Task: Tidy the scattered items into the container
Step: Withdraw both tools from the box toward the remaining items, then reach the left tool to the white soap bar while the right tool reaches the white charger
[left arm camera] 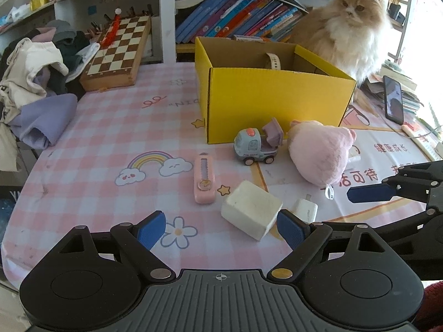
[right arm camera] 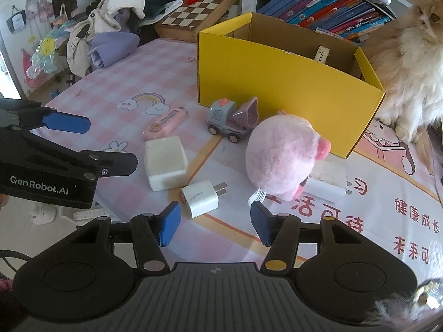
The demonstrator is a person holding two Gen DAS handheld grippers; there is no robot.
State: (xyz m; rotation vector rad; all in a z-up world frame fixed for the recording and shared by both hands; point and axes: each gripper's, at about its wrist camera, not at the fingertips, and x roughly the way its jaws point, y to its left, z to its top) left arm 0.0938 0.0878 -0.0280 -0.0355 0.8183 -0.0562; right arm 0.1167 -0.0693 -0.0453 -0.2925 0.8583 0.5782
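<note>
An open yellow cardboard box [left arm camera: 277, 102] [right arm camera: 282, 83] stands on the pink checked tablecloth, a watch strap [left arm camera: 272, 61] inside it. In front lie a toy truck [left arm camera: 259, 145] [right arm camera: 232, 120], a pink plush pig [left arm camera: 321, 149] [right arm camera: 282, 152], a pink utility knife [left arm camera: 204, 178] [right arm camera: 166, 123], a white block [left arm camera: 250, 210] [right arm camera: 165, 163] and a white charger plug [left arm camera: 306, 207] [right arm camera: 202, 197]. A second white charger [right arm camera: 328, 181] lies behind the pig. My left gripper [left arm camera: 221, 228] is open just short of the block. My right gripper [right arm camera: 216, 221] is open, close to the plug.
A fluffy orange cat [left arm camera: 349, 25] [right arm camera: 412, 63] sits right of the box. A chessboard [left arm camera: 117, 55], a clothes pile [left arm camera: 36, 77] and a row of books [left arm camera: 238, 16] line the back. A phone [left arm camera: 393, 99] stands at the right.
</note>
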